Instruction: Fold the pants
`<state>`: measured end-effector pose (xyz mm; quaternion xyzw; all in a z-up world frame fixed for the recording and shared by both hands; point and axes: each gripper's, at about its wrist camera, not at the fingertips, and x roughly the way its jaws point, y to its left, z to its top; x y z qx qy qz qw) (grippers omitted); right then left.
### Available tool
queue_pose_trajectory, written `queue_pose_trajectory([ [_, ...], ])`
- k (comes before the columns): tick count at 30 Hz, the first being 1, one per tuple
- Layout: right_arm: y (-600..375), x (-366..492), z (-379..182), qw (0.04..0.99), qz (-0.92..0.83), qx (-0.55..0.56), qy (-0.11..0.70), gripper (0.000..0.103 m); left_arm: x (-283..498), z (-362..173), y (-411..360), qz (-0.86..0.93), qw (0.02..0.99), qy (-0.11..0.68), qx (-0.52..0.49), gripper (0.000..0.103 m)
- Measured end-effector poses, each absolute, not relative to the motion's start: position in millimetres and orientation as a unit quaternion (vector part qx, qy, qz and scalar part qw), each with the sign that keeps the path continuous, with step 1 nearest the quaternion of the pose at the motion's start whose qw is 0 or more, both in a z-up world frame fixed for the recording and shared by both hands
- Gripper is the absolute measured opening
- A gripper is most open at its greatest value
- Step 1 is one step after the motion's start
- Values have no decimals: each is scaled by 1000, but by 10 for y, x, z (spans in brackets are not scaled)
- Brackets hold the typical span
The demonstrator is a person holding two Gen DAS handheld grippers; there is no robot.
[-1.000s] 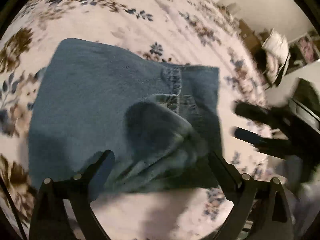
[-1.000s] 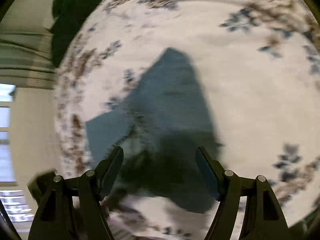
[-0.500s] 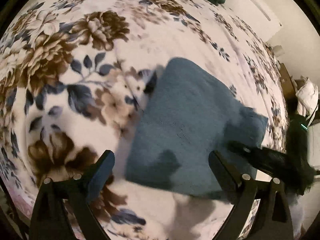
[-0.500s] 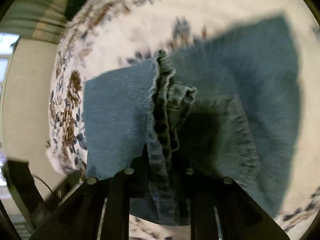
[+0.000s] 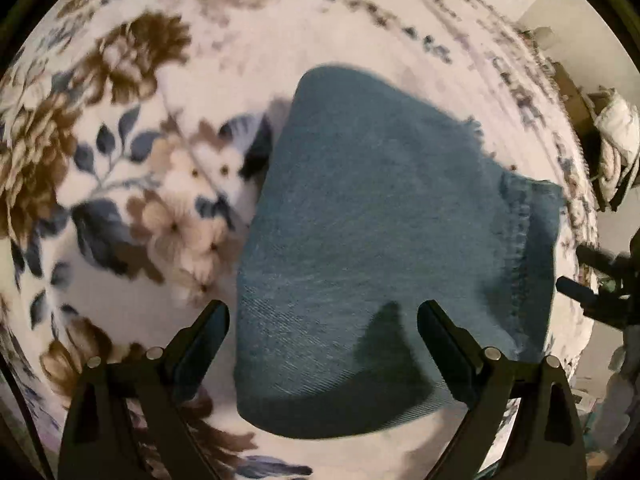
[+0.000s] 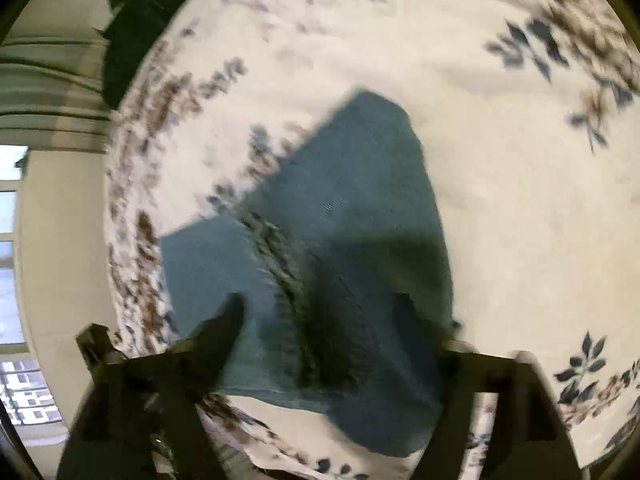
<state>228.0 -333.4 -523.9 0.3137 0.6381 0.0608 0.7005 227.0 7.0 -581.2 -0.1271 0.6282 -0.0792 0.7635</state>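
The blue denim pants (image 5: 380,248) lie folded into a compact stack on the floral bedspread (image 5: 120,160). My left gripper (image 5: 323,328) is open and empty, hovering above the near edge of the stack. In the right wrist view the pants (image 6: 352,216) show with a seamed hem running diagonally. My right gripper (image 6: 320,320) is open and empty, held above the stack's near end. The right gripper also shows at the far right of the left wrist view (image 5: 588,276), beyond the pants' edge.
The bedspread (image 6: 520,200) extends all round the pants. A dark green pillow (image 6: 132,28) lies at the far corner. The bed edge drops off on the left towards a wall and window (image 6: 12,240). Furniture with piled laundry (image 5: 616,148) stands beyond the bed.
My right gripper was shut on the pants' hem half a second ago; it has let go, opened and pulled back. My left gripper moved closer over the stack.
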Motion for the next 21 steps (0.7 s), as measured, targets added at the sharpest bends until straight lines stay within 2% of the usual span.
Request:
queue_pose_trajectory([
  [3, -3118, 2332, -5303, 677, 73, 291, 672, 82, 2288, -5910, -21, -79, 759, 636, -110, 96],
  [6, -2847, 2284, -5775, 615, 73, 295, 727, 82, 2306, -6030, -62, -74, 752, 646, -110, 96],
  [9, -2737, 2245, -5956, 623, 53, 309, 717, 83, 2296, -6086, -58, -74, 748, 649, -116, 96],
  [10, -2707, 2238, -5940, 627, 56, 308, 714, 68, 2295, -6095, -42, -72, 748, 649, -121, 96],
  [11, -2685, 2222, -5883, 631, 62, 302, 711, 46, 2291, -6088, -29, -72, 748, 648, -125, 96],
  [12, -2667, 2182, -5813, 639, 64, 288, 711, 30, 2299, -6085, -29, -72, 751, 645, -122, 96],
  [13, -2659, 2140, -5764, 644, 70, 285, 706, 22, 2291, -6077, -25, -75, 753, 643, -120, 96],
  [15, -2657, 2026, -5649, 647, 78, 281, 705, 14, 2264, -6061, -7, -82, 756, 638, -123, 97],
  [18, -2683, 1894, -5671, 650, 74, 259, 711, 14, 2215, -6054, 13, -92, 751, 642, -121, 102],
  [19, -2683, 1893, -5769, 644, 69, 255, 718, 23, 2196, -6055, 25, -92, 749, 646, -119, 102],
  [21, -2659, 1962, -5913, 627, 76, 276, 724, 28, 2181, -6041, 35, -101, 742, 652, -123, 102],
])
